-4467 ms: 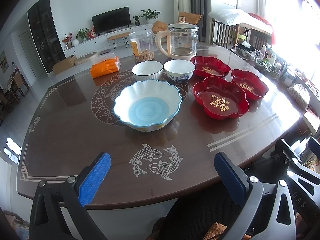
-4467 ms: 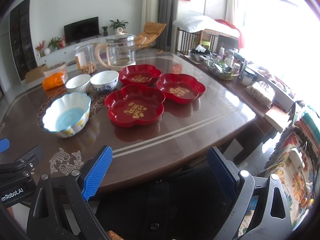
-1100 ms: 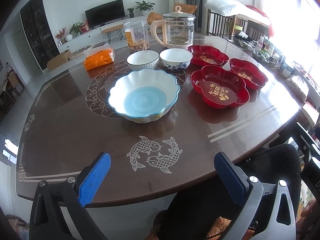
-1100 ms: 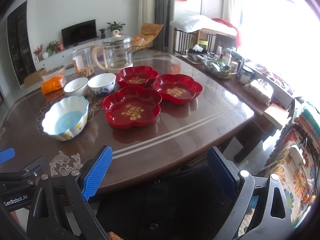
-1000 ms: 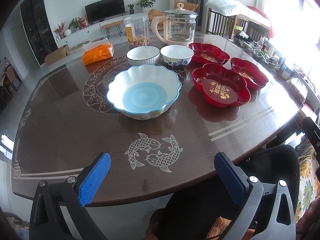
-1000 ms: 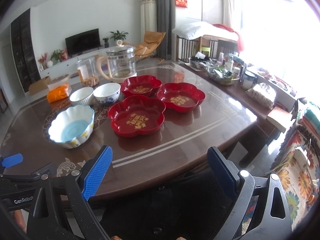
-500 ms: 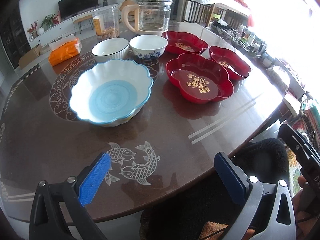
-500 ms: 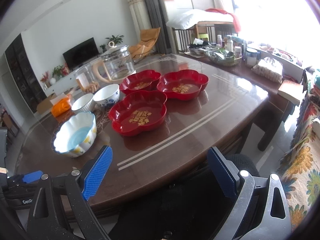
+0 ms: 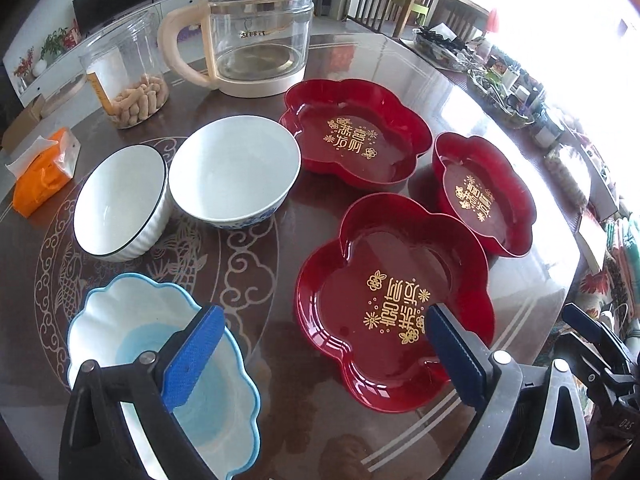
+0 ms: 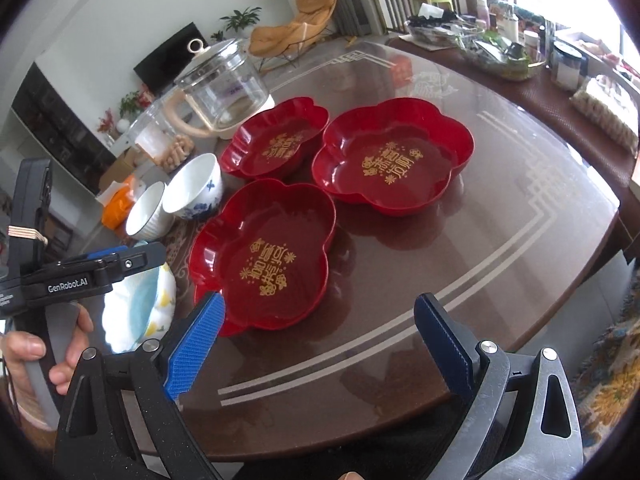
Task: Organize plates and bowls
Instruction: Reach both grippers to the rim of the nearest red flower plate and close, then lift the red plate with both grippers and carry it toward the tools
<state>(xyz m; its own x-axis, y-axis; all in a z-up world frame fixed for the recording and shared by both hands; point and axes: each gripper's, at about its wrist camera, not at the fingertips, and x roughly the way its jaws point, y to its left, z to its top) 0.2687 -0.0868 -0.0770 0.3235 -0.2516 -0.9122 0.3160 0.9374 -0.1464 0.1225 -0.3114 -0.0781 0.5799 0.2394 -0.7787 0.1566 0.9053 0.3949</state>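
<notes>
Surveying: nothing is gathered yet; every dish sits apart on the dark brown glossy table (image 9: pixel 280 344) with pale inlaid patterns, so you are at the approach, before any first pick.
Table: largest item; it carries all dishes plus clutter at the far right edge, too small to name.
Glass kettle: the clear glass kettle with cream handle and base (image 9: pixel 256 36) stands at the back; nothing visible inside.
Red plates: three glossy red flower-shaped plates with gold characters, all empty. The nearest red plate (image 9: pixel 390 300) lies just ahead of your left gripper (image 9: pixel 320 356); the back red plate (image 9: pixel 354 140) and the right red plate (image 9: pixel 486 194) sit behind it, near one another, none stacked.
Scalloped bowl: the white scalloped bowl with blue rim and blue centre (image 9: pixel 132 332) is empty, partly under your left gripper's left finger.
Round bowls: the white bowl with blue floral outside (image 9: pixel 234 172) and the white ribbed bowl with dark rim (image 9: pixel 120 206) stand side by side, appearing to touch, both empty.
Jar: the clear plastic jar (image 9: pixel 128 76) holds pale peanut-like pieces at its bottom.
Packet: an orange tissue packet (image 9: pixel 42 170) lies at far left.
Jaws: left gripper spread wide, holding nothing; right gripper (image 10: pixel 318 344) likewise spread and empty, hovering at the near table edge.
Next move, judged: seat a finger over one plate rim and nest the three red plates.
</notes>
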